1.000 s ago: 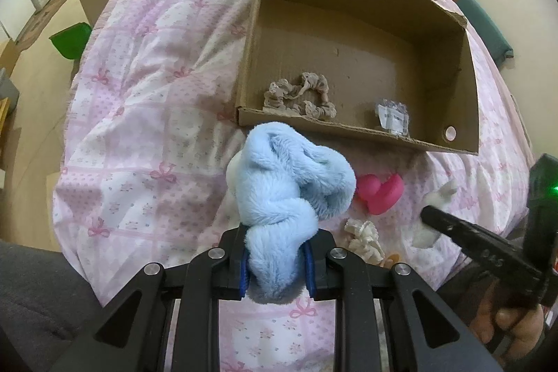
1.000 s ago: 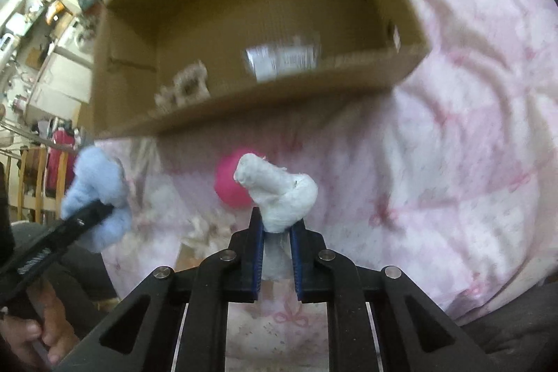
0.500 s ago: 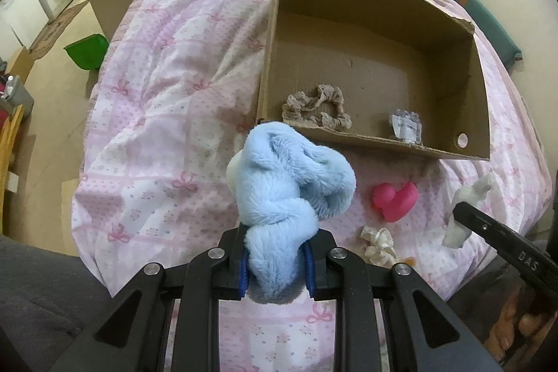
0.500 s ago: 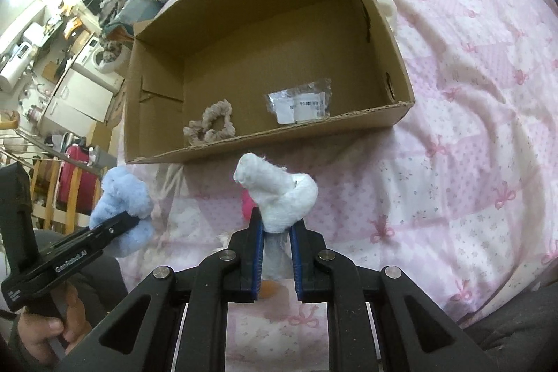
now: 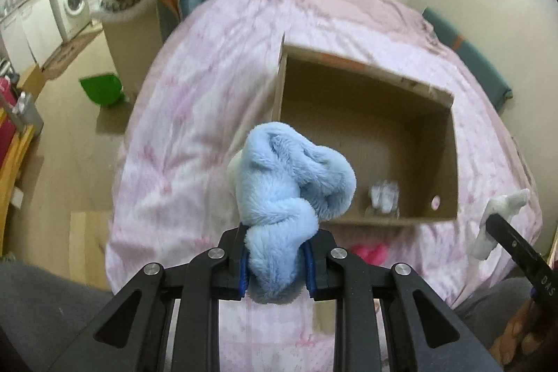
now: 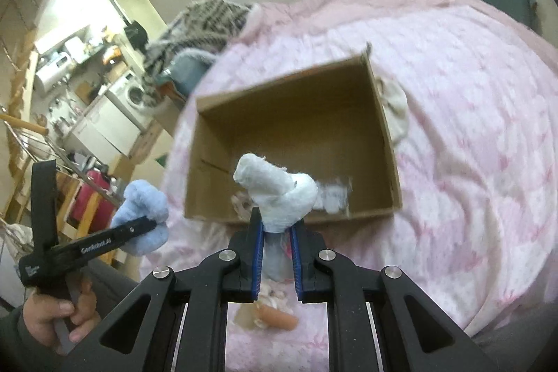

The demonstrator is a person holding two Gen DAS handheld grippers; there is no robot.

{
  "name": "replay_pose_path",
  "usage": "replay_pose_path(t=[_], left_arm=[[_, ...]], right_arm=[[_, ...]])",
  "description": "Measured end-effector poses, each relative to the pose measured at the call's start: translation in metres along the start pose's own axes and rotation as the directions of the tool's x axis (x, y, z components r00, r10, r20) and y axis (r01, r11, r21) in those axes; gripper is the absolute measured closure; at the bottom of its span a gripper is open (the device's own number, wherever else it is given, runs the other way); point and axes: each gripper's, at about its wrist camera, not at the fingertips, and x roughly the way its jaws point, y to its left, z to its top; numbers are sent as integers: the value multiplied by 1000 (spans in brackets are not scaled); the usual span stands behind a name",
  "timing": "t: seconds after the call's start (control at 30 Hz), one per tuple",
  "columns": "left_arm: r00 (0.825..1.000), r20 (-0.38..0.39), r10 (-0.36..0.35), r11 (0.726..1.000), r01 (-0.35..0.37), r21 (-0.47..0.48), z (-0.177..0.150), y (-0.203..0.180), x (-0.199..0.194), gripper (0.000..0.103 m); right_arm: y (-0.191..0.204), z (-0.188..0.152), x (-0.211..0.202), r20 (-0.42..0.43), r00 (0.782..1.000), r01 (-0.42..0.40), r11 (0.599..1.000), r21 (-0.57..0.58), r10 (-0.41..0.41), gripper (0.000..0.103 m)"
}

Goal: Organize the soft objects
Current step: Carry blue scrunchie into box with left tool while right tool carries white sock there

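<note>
Box contents: a clear packet (image 5: 383, 194) is seen lying in the cardboard box (image 5: 366, 65) on the bed (image 6: 470, 128); part of the floor is hidden.
Left tool (image 5: 275, 264): clenched on a fluffy blue plush (image 5: 289, 183), held short of the box.
Right tool (image 6: 275, 253): clamped on a white rolled cloth (image 6: 279, 190), likewise not yet dropped.
Left over: a pink toy (image 5: 369, 253) and small pale pieces (image 6: 275, 295) remain unsorted on the bed.

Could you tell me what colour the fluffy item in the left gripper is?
Light blue; clearest in the left wrist view.

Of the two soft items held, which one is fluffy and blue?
The blue plush, clamped in the left gripper; the right gripper holds a smooth white cloth bundle.
</note>
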Motion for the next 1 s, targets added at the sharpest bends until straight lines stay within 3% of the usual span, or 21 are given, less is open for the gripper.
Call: replay_pose_path(t=[0.17,0.37,0.6,0.67,0.73,1.0], left_arm=[[998,62,-7,998,3,57,28,-12,0,81],[995,104,-6,995,-5,101,49,-27,18,81],[985,155,-72,990,51,135,46,-32,58,81],[992,121,-32,991,16,133,45,-32,72,81],[995,79,-65,995,58,86,45,-27,79,81],[998,14,-58,994,57,89,38,-31,93,80]], right_arm=[[2,26,1,25,999,-37,999,6,37,87],[-14,51,26,19,1000,-11,1000,12,11,87],[-44,48,60,-10,1000,9,998,70,-8,87],[-55,42,72,-53,998,27,993,119,-21,87],[-64,39,80,-77,997,24,987,158,-11,87],[-63,34,99,-137,990,55,989,134,-36,87]])
